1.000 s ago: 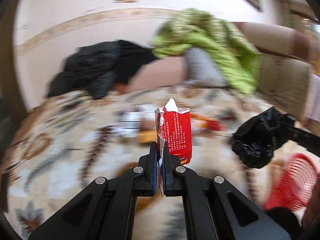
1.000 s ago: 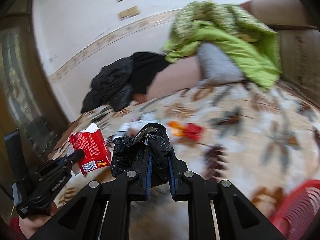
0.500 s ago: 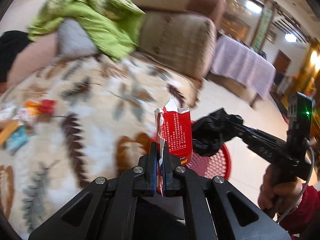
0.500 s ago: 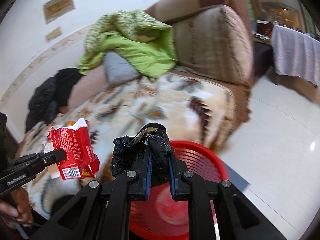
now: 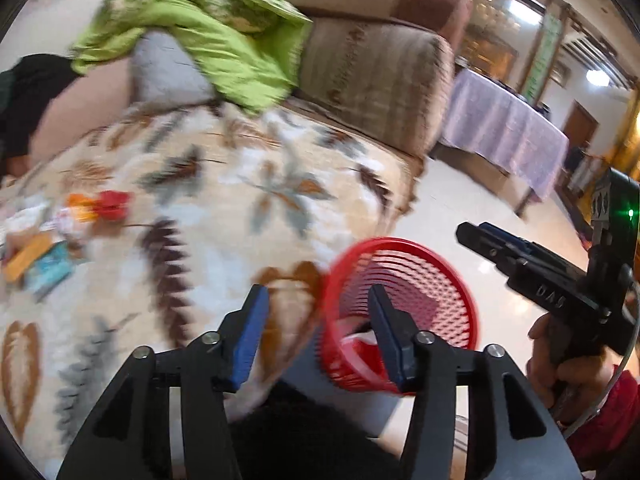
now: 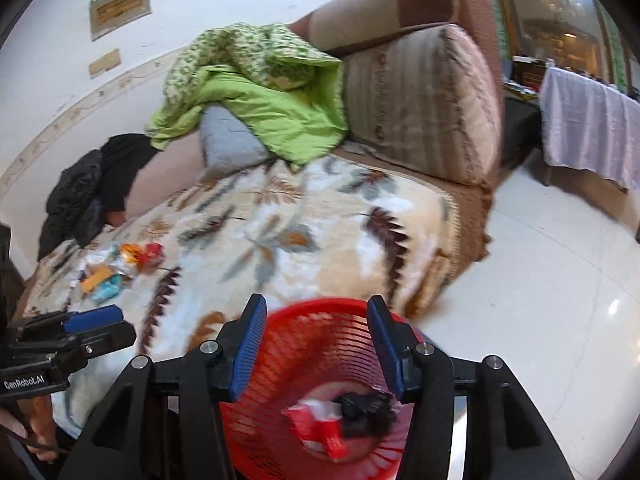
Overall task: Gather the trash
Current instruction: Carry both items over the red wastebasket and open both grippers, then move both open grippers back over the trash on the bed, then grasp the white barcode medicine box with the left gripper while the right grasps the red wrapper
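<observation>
Basket (image 6: pixel 304 360) holds one carton (image 6: pixel 320 428), one bag (image 6: pixel 364 408).

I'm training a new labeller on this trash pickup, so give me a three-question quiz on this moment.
1. True or false: the red carton and the black bag lie inside the red basket.
2. How do the jaws of the left gripper and the right gripper stand?
A. both shut on trash
B. both open and empty
C. one open, one shut
3. Where does the trash not yet collected lie?

Key
1. True.
2. B; both have just been opening, with nothing between them.
3. On the blanket, a cluster of wrappers at its far left.
</observation>
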`<state>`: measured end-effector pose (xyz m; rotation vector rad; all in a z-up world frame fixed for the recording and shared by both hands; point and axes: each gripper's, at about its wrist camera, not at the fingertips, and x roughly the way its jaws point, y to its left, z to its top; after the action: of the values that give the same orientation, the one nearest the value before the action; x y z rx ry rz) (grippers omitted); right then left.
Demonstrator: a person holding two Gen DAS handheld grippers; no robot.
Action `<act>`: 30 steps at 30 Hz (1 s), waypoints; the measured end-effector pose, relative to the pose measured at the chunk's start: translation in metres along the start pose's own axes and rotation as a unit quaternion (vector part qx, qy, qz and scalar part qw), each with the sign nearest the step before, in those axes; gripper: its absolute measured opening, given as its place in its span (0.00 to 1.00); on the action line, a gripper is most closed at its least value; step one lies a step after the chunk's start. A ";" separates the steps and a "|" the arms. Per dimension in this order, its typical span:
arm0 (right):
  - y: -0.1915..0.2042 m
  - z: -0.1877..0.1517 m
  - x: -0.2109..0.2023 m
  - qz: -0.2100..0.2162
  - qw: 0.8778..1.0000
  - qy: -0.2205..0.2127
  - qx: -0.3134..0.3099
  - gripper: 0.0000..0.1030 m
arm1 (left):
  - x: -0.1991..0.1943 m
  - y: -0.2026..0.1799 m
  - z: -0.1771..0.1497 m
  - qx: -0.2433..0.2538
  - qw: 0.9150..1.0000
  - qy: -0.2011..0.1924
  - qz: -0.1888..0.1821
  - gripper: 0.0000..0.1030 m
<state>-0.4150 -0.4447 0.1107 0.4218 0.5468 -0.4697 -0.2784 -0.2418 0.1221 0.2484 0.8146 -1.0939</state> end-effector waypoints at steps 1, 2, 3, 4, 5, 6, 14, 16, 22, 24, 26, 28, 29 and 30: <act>0.011 0.003 0.005 0.019 1.000 0.005 -0.003 0.54 | -0.006 0.011 -0.001 -0.006 1.000 -0.003 0.012 0.51; 0.022 0.004 0.009 0.034 0.999 0.009 -0.007 0.54 | -0.013 0.022 -0.004 -0.014 1.000 -0.005 0.026 0.51; 0.038 0.006 0.015 0.052 0.998 0.015 -0.017 0.54 | -0.023 0.038 -0.007 -0.027 0.999 -0.007 0.043 0.51; 0.053 0.008 0.021 0.068 0.997 0.022 -0.025 0.54 | -0.030 0.051 -0.010 -0.037 0.998 -0.010 0.055 0.52; 0.068 0.010 0.027 0.086 0.995 0.029 -0.034 0.54 | -0.039 0.068 -0.014 -0.051 0.996 -0.014 0.070 0.52; 0.079 0.009 0.031 0.098 0.994 0.034 -0.041 0.54 | -0.048 0.082 -0.018 -0.064 0.994 -0.018 0.087 0.52; 0.174 0.020 0.101 0.168 0.977 0.101 -0.079 0.57 | -0.099 0.203 -0.050 -0.185 0.966 -0.042 0.175 0.52; 0.187 0.024 0.127 0.169 0.977 0.112 -0.074 0.57 | -0.101 0.232 -0.052 -0.212 0.958 -0.045 0.189 0.53; 0.197 0.050 0.203 0.176 0.972 0.154 -0.013 0.57 | -0.087 0.306 -0.037 -0.270 0.941 -0.047 0.200 0.53; 0.200 0.058 0.228 0.177 0.971 0.163 0.003 0.57 | -0.073 0.323 -0.025 -0.266 0.941 -0.039 0.205 0.53; 0.204 0.063 0.255 0.175 0.968 0.177 0.016 0.52 | -0.058 0.336 -0.014 -0.258 0.942 -0.032 0.211 0.53; 0.209 0.065 0.272 0.181 0.966 0.184 0.028 0.49 | -0.045 0.350 -0.002 -0.252 0.944 -0.030 0.211 0.53; 0.212 0.065 0.282 0.181 0.965 0.189 0.033 0.48 | -0.040 0.356 0.003 -0.251 0.943 -0.029 0.218 0.53; 0.215 0.065 0.292 0.177 0.964 0.195 0.036 0.46 | -0.034 0.363 0.008 -0.252 0.941 -0.028 0.222 0.53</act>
<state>-0.0565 -0.3923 0.0462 0.6739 0.8181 -0.0586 0.0311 -0.0534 0.0778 -0.0341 0.9050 -0.4430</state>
